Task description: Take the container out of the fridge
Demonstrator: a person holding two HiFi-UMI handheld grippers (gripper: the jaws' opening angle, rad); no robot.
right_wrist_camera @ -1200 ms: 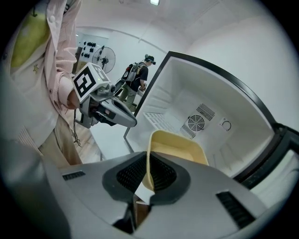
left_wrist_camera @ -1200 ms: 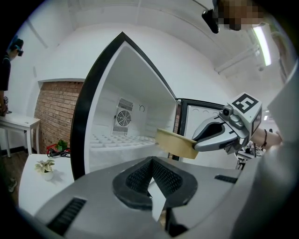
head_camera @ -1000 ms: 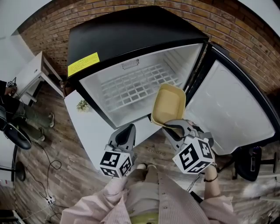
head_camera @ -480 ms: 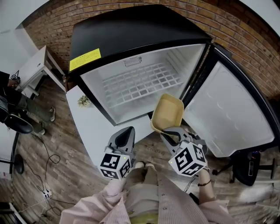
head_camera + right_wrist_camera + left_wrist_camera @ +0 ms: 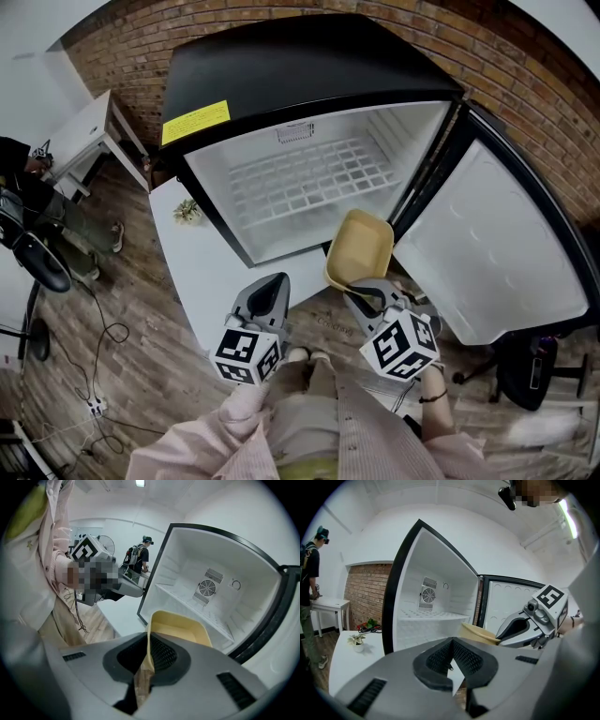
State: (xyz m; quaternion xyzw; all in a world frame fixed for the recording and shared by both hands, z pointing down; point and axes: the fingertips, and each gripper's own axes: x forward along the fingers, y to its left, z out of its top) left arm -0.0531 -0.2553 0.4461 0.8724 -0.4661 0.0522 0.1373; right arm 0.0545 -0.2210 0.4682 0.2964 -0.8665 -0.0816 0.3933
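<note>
Where the right tool [image 5: 354, 291] clamps its near rim, the tan container [image 5: 361, 246] hangs tilted, outside the open fridge [image 5: 309, 66] and just before its opening, its bare floor showing. The left tool [image 5: 270, 286], beside it, has its jaws together on nothing. Farther in, a white wire shelf [image 5: 305, 178] spans the fridge. The gripped stretch of rim is hidden between the pads.
</note>
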